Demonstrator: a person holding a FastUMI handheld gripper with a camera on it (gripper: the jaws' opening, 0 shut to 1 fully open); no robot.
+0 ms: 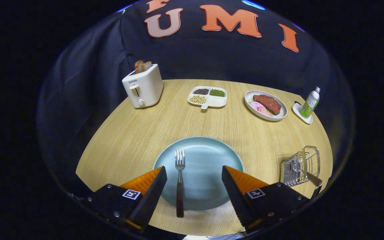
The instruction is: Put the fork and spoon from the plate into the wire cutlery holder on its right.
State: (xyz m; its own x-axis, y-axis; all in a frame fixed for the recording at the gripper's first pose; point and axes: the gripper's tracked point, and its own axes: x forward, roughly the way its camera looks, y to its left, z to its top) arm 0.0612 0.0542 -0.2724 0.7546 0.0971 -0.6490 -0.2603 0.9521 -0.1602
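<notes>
A fork (179, 186) with a dark handle lies on the pale blue plate (212, 156), tines pointing away, its handle overhanging the plate's near rim. It lies between my fingers, closer to the left one. My gripper (194, 175) hovers open above the near part of the plate, holding nothing. To the plate's right stands the wire cutlery holder (301, 165); a spoon (307, 173) with a dark handle rests inside it, handle sticking out toward me.
On the round wooden table (128, 133), beyond the plate, stand a white toaster (143, 86) with bread, a divided dish (207, 96) of beans, an oval plate (265, 105) of food, and a bottle (310, 102) on a small saucer.
</notes>
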